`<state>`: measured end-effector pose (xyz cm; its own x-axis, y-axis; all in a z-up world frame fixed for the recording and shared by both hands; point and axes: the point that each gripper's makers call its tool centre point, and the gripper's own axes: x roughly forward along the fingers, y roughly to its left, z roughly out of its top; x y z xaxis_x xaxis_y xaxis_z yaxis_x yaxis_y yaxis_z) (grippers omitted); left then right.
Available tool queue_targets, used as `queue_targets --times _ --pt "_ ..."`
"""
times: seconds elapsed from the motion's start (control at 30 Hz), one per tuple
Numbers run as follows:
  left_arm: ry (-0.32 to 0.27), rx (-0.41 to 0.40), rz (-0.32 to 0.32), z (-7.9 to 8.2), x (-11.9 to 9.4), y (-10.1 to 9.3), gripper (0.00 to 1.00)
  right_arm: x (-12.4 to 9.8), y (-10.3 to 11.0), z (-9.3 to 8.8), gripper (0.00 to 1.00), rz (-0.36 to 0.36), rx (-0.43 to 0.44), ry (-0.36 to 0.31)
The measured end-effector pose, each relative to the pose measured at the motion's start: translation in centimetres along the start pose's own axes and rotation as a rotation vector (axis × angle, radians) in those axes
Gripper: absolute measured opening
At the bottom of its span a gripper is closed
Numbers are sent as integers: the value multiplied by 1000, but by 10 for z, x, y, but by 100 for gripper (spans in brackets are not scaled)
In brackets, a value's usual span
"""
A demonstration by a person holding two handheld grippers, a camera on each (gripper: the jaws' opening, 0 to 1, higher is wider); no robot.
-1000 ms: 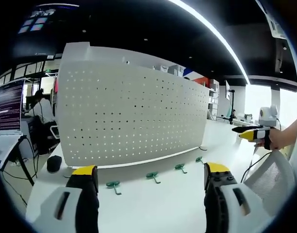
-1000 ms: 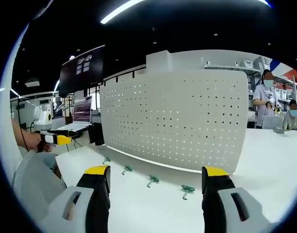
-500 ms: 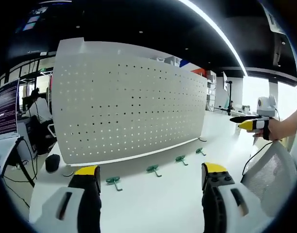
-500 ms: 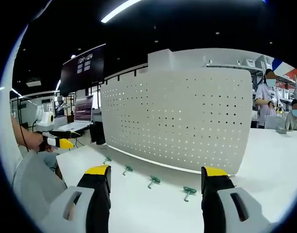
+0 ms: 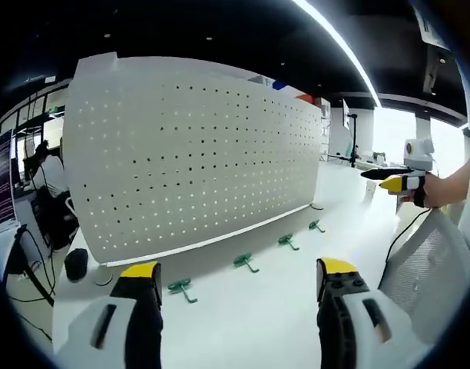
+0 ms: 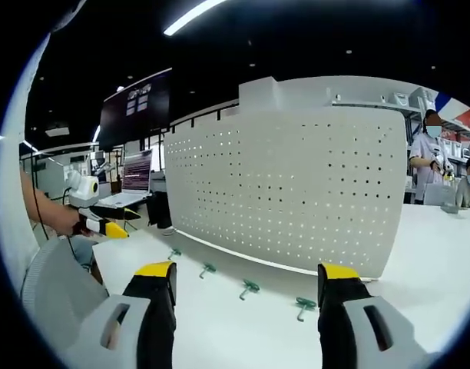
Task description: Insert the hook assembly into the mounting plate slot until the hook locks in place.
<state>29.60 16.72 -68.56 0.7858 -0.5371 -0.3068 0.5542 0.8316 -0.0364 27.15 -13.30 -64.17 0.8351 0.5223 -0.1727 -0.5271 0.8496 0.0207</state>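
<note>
Approach step, nothing grasped. Left gripper [image 5: 233, 280] and right gripper [image 6: 244, 283]: fingers held apart, empty. Green hooks [image 5: 245, 262] lined below pegboard [image 5: 189, 154], 12 o'clock. Next: one hook to be clamped.

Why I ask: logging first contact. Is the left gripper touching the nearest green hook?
Apart. In the left gripper view, the left gripper is open, and bare table shows between its jaws and the nearest green hook.

4 green hooks [image 5: 246, 262] before upright pegboard [image 5: 193, 154].
</note>
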Motion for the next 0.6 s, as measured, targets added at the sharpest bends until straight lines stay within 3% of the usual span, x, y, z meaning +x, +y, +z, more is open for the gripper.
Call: queue_targets --times 0.23,0.6 --pt "30 41 -35 -3 9 9 87 2 1 2 73 8 1 -3" --pt "142 141 -107 -20 25 26 84 6 2 5 73 21 0 -16"
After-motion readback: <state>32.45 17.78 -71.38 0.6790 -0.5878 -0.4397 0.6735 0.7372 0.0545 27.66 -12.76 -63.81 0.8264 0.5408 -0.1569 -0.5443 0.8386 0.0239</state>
